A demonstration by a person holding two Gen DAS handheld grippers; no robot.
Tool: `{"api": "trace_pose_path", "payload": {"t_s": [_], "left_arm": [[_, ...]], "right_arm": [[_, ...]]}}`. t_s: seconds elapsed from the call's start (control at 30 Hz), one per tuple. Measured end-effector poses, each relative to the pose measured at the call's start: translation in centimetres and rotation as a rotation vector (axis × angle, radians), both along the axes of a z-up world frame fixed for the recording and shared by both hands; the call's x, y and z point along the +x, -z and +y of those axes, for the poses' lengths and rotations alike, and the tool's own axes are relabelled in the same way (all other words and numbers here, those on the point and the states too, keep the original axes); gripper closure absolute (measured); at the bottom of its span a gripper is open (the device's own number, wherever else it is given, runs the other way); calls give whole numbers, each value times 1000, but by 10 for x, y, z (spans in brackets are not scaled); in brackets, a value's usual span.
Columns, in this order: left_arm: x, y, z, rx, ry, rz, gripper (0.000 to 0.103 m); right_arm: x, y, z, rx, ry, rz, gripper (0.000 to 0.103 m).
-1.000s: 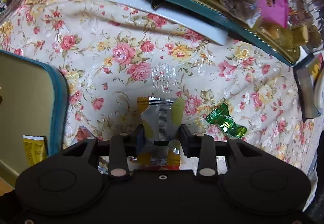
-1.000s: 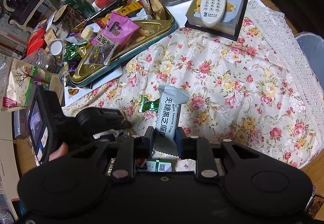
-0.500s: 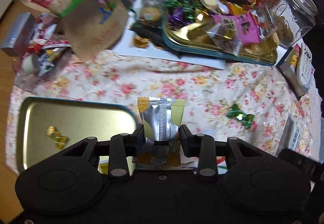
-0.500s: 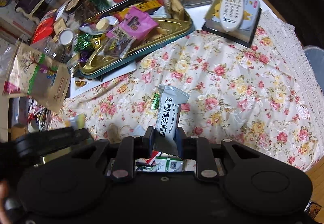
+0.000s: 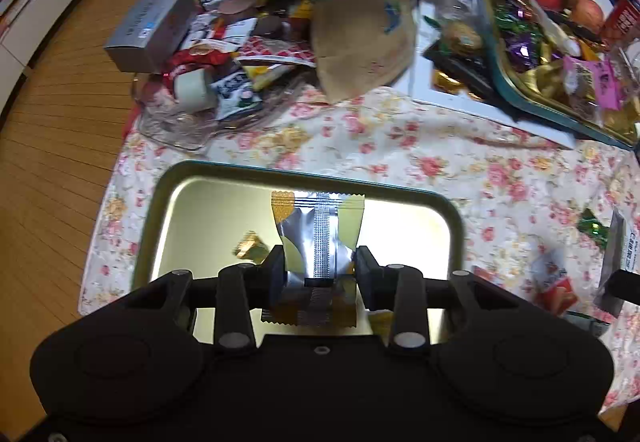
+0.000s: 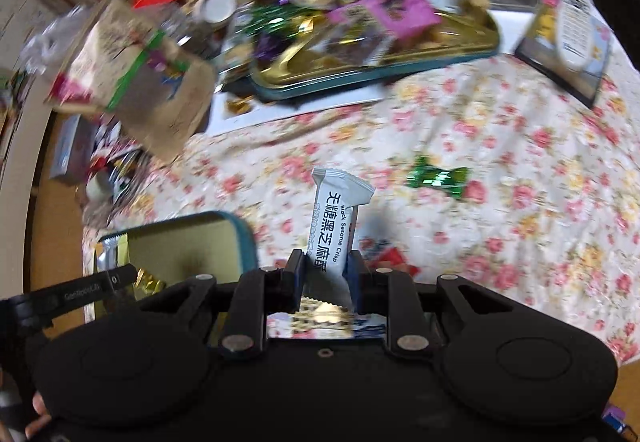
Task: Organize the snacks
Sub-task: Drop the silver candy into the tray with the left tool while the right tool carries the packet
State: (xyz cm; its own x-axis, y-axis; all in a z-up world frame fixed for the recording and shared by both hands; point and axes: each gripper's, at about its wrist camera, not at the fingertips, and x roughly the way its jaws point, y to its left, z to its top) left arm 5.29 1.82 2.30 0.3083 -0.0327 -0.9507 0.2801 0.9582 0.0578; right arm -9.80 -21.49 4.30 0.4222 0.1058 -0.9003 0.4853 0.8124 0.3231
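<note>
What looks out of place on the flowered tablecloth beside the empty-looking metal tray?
A green foil-wrapped candy and a small red-and-white snack packet lie loose on the flowered tablecloth, outside both the near teal-rimmed metal tray and the full far tray.

Right gripper (image 6: 325, 274) clamps a white sesame crisp bar (image 6: 335, 226) above the floral surface (image 6: 520, 162); teal-rimmed tray (image 6: 240, 238) lies left, green candy (image 6: 438, 177) right.

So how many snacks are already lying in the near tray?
1: a gold-wrapped candy on the near tray floor, left of the left gripper. The gripper body hides the tray's near part, so more may sit there.
</note>
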Motion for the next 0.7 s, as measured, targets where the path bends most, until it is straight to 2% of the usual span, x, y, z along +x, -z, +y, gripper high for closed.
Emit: {"api": "trace_pose_path", "payload": {"t_s": [0.23,0.47,0.53,0.7], "left_arm": [[10,0,22,-40,13,19,57],[14,-12,37,-101,-2,16,56],[14,-15,39,-101,-6,10,53],[16,-10,42,-121,-19,56,53]], "right_arm": [[21,9,39,-29,-104,14,79],[33,13,55,-14,-140,23,79],[34,10,61,-15,-152,12,79],[39,6,75,-17,-190,-2,79]]}}
